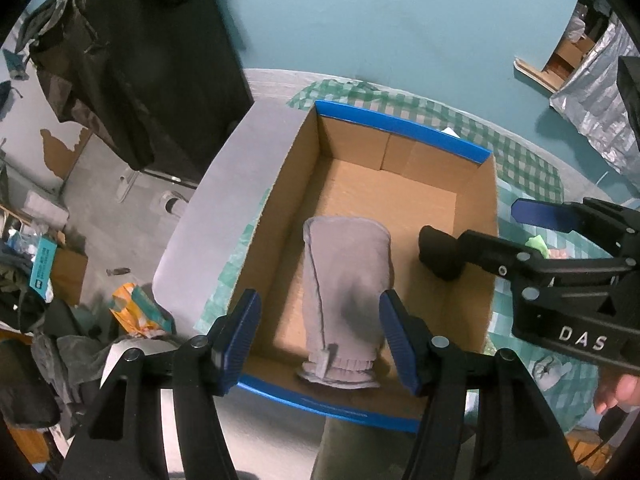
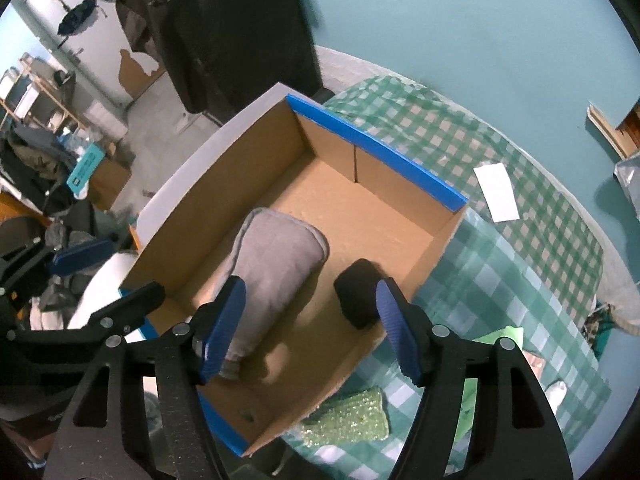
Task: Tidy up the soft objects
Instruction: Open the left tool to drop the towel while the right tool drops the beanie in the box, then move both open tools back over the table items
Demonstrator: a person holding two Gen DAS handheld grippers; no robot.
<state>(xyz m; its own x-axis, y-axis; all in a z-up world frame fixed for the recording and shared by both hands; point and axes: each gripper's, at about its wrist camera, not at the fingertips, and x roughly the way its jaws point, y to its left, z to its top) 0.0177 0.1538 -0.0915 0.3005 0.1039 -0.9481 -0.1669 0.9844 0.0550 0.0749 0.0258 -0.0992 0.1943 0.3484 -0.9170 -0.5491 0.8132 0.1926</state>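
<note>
A cardboard box with blue-taped rims stands on a green checked table; it also shows in the right wrist view. A grey mitten lies flat on the box floor, also in the right wrist view. A small black soft object lies by the box's right wall, also in the right wrist view. My left gripper is open above the mitten's cuff end. My right gripper is open above the box, with nothing between its fingers; it also shows in the left wrist view.
On the green checked cloth right of the box lie a green sparkly cloth, a bright green piece and a white paper slip. A dark coat hangs at left. Clutter covers the floor at left.
</note>
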